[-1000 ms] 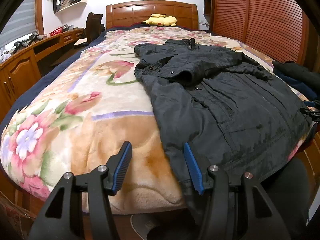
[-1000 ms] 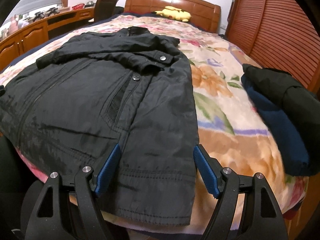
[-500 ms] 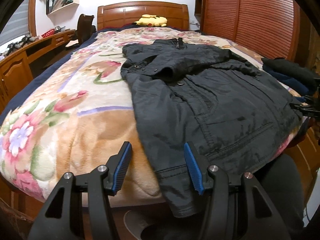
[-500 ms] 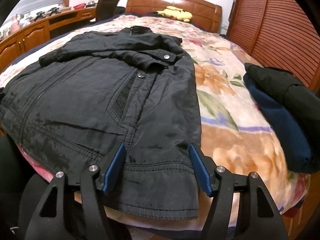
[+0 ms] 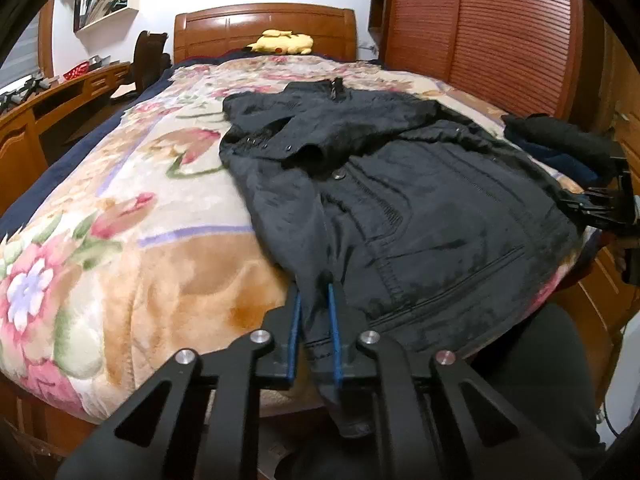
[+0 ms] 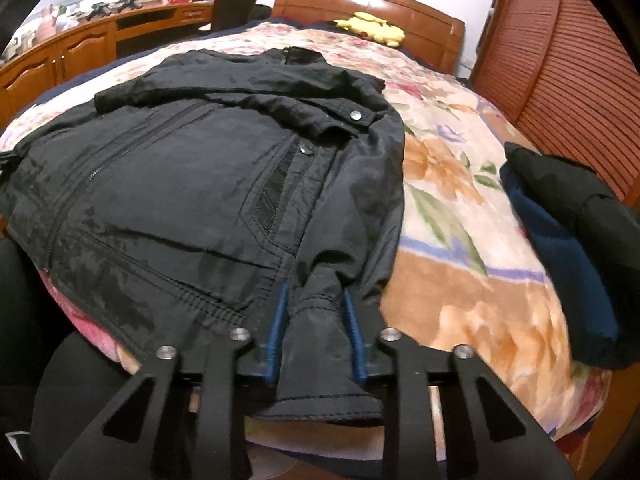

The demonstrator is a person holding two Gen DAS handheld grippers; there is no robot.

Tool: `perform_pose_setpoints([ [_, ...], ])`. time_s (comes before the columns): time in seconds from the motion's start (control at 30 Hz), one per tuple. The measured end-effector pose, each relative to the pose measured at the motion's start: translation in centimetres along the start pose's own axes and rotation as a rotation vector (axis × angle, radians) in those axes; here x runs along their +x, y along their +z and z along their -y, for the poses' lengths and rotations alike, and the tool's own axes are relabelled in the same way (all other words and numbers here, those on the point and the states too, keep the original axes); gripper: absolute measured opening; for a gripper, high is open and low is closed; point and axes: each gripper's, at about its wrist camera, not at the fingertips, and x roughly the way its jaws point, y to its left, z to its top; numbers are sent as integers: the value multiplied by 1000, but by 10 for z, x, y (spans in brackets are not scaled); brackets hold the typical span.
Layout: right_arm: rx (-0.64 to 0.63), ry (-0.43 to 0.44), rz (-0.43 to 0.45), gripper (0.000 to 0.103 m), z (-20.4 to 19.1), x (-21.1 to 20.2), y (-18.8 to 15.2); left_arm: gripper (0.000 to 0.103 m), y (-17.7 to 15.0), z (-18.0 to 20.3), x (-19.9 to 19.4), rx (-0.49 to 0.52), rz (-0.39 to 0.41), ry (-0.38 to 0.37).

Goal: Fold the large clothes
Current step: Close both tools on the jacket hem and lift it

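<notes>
A black jacket [image 5: 420,208] lies spread front-up on the floral blanket [image 5: 140,200], collar toward the headboard and hem at the bed's near edge. My left gripper [image 5: 313,290] is closing, its blue pads pinching the hem's left corner, which is bunched between them. In the right wrist view the jacket [image 6: 180,184] fills the left half. There my right gripper [image 6: 315,288] is closing too, with the hem's right corner gathered into a thick fold between its pads. The right gripper [image 5: 592,208] also shows at the jacket's far side in the left wrist view.
A pile of folded dark and navy clothes [image 6: 568,240] sits on the bed's right side. A yellow plush toy [image 5: 280,42] rests by the wooden headboard. A wooden desk [image 5: 48,120] runs along the left, and slatted wardrobe doors [image 5: 480,20] along the right.
Both grippers went from wide open astride the hem to closed on it. The fabric at each corner is now bunched between the pads.
</notes>
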Motion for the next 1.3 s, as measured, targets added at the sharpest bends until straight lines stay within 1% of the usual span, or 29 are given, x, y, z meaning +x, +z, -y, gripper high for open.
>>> perform_pose_setpoints([
  [0.07,12,9,28,13,1,-6,3,4,4,0,-7,2,22,0],
  [0.13,33,24,65,8,5,-15,7,4,11,-1,-19,-7,61,-13],
  [0.23,67,53,154,6,12,-39,18,4,26,-2,-35,-6,115,-6],
  [0.4,75,61,231,5,14,-65,39,3,40,-5,-60,-11,189,10],
  [0.6,56,71,311,4,12,-97,57,3,56,-12,-87,4,247,35],
  [0.7,41,58,328,4,13,-109,66,3,70,-13,-102,21,273,45],
  [0.8,31,54,347,4,16,-124,74,3,82,-12,-120,36,315,54],
  [0.93,27,52,395,4,21,-148,84,3,100,-12,-143,37,372,47],
  [1.1,10,41,444,4,22,-175,95,3,118,-8,-164,47,429,45],
  [1.17,-10,3,466,4,19,-185,100,3,121,-5,-172,48,449,45],
  [1.3,-12,-13,493,4,20,-202,110,3,133,0,-196,63,493,44],
])
